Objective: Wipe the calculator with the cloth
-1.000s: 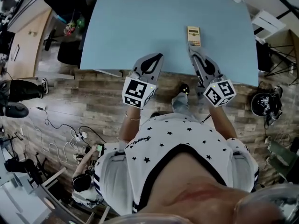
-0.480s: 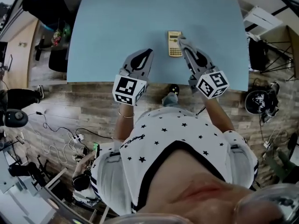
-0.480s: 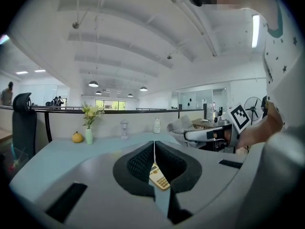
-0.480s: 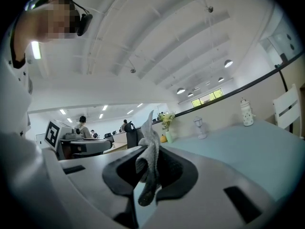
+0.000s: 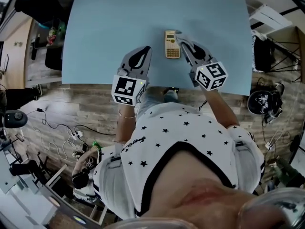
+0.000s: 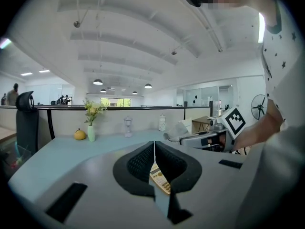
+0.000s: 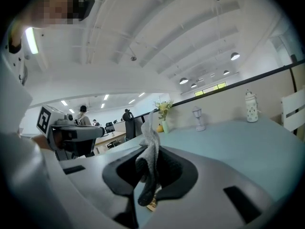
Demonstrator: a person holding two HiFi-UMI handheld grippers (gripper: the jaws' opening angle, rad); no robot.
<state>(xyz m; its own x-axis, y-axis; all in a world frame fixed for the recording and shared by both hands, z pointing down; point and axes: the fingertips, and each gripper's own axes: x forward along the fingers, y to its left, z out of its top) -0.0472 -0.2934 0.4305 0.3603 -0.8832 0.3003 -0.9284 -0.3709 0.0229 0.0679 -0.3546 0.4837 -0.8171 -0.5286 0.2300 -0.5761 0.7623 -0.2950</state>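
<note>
1. Calculator [image 5: 172, 44], tan with a small display at its far end, lies flat on the pale blue worktop [image 5: 114, 27], its long side pointing away from the person and a little in from the near edge.
2. The right gripper [image 5: 180, 34] is clamped on a grey cloth [image 7: 149, 149]. The fabric is pinched between the jaws, with one end sticking up above them and the other hanging down below.
3. In the head view this gripper's tip sits just beside the calculator's far right corner. In the right gripper view a sliver of the calculator peeks out under the cloth's hanging end, though whether cloth and calculator touch cannot be told.
4. The left gripper [image 5: 144, 49] is closed, its dark ribbed pads pressed together with nothing between them. It is over the worktop to the left of the calculator, apart from it.
5. The left gripper view shows the calculator's keys low between the jaw bodies, lying on the worktop beyond them.
6. Both grippers point away from the person, roughly side by side, with the calculator between them and nearer the right one.
7. At the worktop's far edge stand a vase of flowers [image 6: 91, 116], a yellow fruit [image 6: 79, 134] just left of it and a white jar [image 6: 162, 123] — all well apart from the calculator.
</note>
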